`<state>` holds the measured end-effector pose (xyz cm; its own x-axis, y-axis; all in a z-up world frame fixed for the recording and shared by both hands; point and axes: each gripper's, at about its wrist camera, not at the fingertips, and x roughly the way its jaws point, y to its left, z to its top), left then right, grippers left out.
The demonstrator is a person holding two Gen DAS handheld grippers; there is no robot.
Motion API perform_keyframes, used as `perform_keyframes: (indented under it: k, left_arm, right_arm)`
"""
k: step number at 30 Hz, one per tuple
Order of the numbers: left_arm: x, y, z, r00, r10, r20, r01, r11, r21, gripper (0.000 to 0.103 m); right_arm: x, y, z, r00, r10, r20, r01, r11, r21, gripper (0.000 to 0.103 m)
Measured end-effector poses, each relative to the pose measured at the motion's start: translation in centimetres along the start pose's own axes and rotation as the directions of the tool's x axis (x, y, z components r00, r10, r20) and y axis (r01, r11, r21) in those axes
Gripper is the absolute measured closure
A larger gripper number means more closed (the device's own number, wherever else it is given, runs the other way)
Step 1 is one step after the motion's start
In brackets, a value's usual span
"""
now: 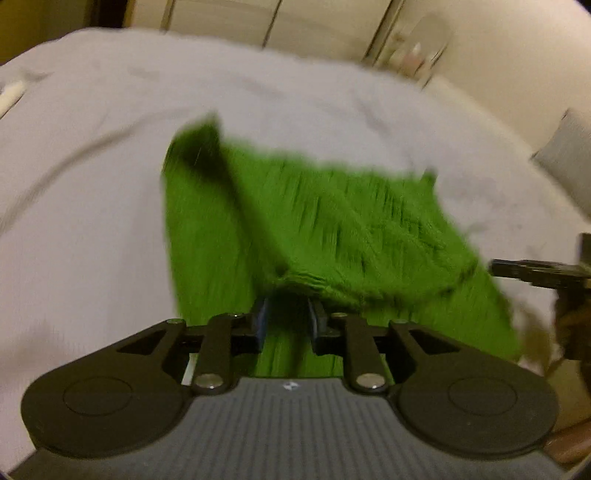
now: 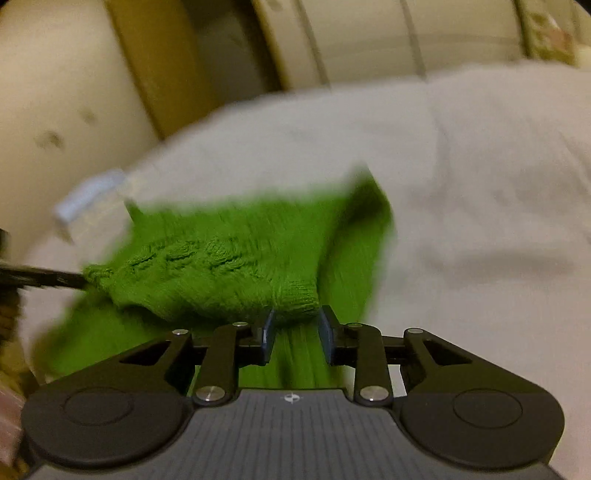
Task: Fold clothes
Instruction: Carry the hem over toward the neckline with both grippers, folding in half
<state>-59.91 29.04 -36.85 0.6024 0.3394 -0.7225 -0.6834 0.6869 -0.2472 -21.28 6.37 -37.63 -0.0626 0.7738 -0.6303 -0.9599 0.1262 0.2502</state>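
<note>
A bright green knitted garment (image 1: 332,221) lies on a white bed sheet (image 1: 92,184), its near part folded up and back over the rest. My left gripper (image 1: 288,306) is shut on one corner of that raised fold, its fingertips hidden under the knit. In the right wrist view my right gripper (image 2: 295,314) is shut on the other corner of the green garment (image 2: 221,258). Each gripper shows at the edge of the other's view: the right gripper (image 1: 495,266) at the right, the left gripper (image 2: 79,282) at the left. Both views are motion-blurred.
The white sheet (image 2: 480,221) spreads wide around the garment. Pale cupboard doors (image 1: 221,18) stand behind the bed. A grey pillow (image 1: 565,147) lies at the right edge, and a light blue item (image 2: 88,195) sits at the bed's corner.
</note>
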Motion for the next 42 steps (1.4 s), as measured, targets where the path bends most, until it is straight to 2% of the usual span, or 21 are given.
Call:
perform_keyframes:
  k: [2,3,4,6,7,9,11,14,15,16,17,18,19,20,21,23,25,30,33,38,42]
  left_arm:
    - [-0.6,-2.1,-0.8,0.995,0.094,0.027,-0.097,0.988,0.123,0.077]
    - [-0.7,-3.5,-0.8,0.989,0.139,0.055,-0.148,0.968,0.204,0.071]
    - [-0.8,-5.0,-1.0,0.979,0.182,0.094,-0.203,0.933,0.298,0.061]
    - [-0.4,-7.6,-1.4,0.958,0.23,0.17,-0.284,0.83,0.48,0.057]
    - [0.1,-8.5,-1.7,0.951,0.239,0.196,-0.309,0.773,0.554,0.056]
    - [1.1,-10.1,-2.4,0.94,0.245,0.238,-0.342,0.65,0.679,0.056]
    - [2.7,-11.1,-3.2,0.928,0.256,0.271,-0.368,0.51,0.777,0.056]
    - [5.1,-11.1,-4.4,0.911,0.278,0.305,-0.389,0.335,0.858,0.057]
    - [5.8,-10.8,-4.7,0.906,0.28,0.316,-0.394,0.292,0.872,0.058]
    - [6.2,-10.6,-4.8,0.903,0.281,0.324,-0.398,0.267,0.878,0.065]
    - [6.7,-10.4,-5.0,0.901,0.282,0.33,-0.401,0.248,0.882,0.081]
    - [6.9,-10.2,-4.9,0.899,0.283,0.333,-0.404,0.243,0.882,0.088]
    - [6.7,-10.1,-4.7,0.899,0.28,0.336,-0.409,0.265,0.873,0.091]
    - [6.2,-9.9,-4.5,0.899,0.275,0.34,-0.416,0.297,0.86,0.092]
    - [5.8,-9.8,-4.3,0.899,0.269,0.344,-0.422,0.328,0.845,0.092]
    - [4.0,-9.2,-3.8,0.899,0.262,0.35,-0.433,0.426,0.794,0.093]
    - [2.6,-9.0,-3.9,0.901,0.256,0.35,-0.433,0.49,0.756,0.093]
    - [0.4,-9.7,-7.2,0.896,0.269,0.354,-0.444,0.518,0.732,0.093]
    - [0.0,-10.2,-8.1,0.899,0.274,0.34,-0.437,0.543,0.717,0.093]
    - [0.3,-10.7,-8.1,0.898,0.287,0.332,-0.439,0.549,0.711,0.092]
    - [2.4,-10.4,-8.1,0.9,0.325,0.29,-0.43,0.557,0.711,0.088]
  right_arm:
    - [-0.6,1.2,-1.3,0.998,-0.07,-0.004,0.07,0.996,-0.058,0.065]
    - [-0.9,1.8,-1.9,0.994,-0.105,-0.005,0.105,0.991,-0.087,0.059]
    - [-1.2,2.4,-2.6,0.99,-0.14,-0.004,0.139,0.984,-0.116,0.054]
    - [-1.0,4.2,-2.9,0.978,-0.207,0.028,0.207,0.947,-0.244,0.05]
    - [-0.8,5.2,-2.8,0.97,-0.236,0.055,0.241,0.915,-0.323,0.041]
    - [-0.1,7.1,-2.7,0.953,-0.284,0.107,0.301,0.832,-0.467,0.033]
    - [1.3,8.2,-2.7,0.941,-0.314,0.125,0.325,0.742,-0.586,0.033]
    - [3.6,9.1,-3.1,0.929,-0.344,0.133,0.329,0.61,-0.72,0.035]
    - [4.3,9.3,-3.3,0.93,-0.344,0.134,0.32,0.573,-0.754,0.039]
    - [4.9,9.3,-3.6,0.93,-0.342,0.135,0.312,0.538,-0.783,0.04]
    - [5.5,9.4,-3.8,0.931,-0.339,0.138,0.306,0.513,-0.802,0.042]
    - [6.0,9.5,-3.8,0.934,-0.331,0.137,0.295,0.495,-0.817,0.055]
    - [6.2,9.7,-3.8,0.937,-0.321,0.137,0.287,0.486,-0.825,0.079]
    - [5.7,10.1,-3.9,0.935,-0.32,0.154,0.3,0.481,-0.824,0.09]
    - [5.3,10.4,-4.0,0.932,-0.319,0.17,0.313,0.476,-0.822,0.092]
    - [4.4,11.1,-4.2,0.926,-0.317,0.204,0.339,0.467,-0.817,0.094]
    - [3.6,11.8,-4.3,0.92,-0.314,0.237,0.365,0.457,-0.811,0.094]
    - [0.3,13.1,-6.7,0.92,-0.315,0.232,0.368,0.497,-0.786,0.094]
    - [-0.2,13.2,-8.0,0.921,-0.325,0.215,0.363,0.517,-0.775,0.094]
    - [-1.1,13.3,-9.6,0.92,-0.339,0.195,0.361,0.546,-0.756,0.094]
    - [0.8,12.9,-9.4,0.921,-0.362,0.147,0.342,0.566,-0.75,0.093]
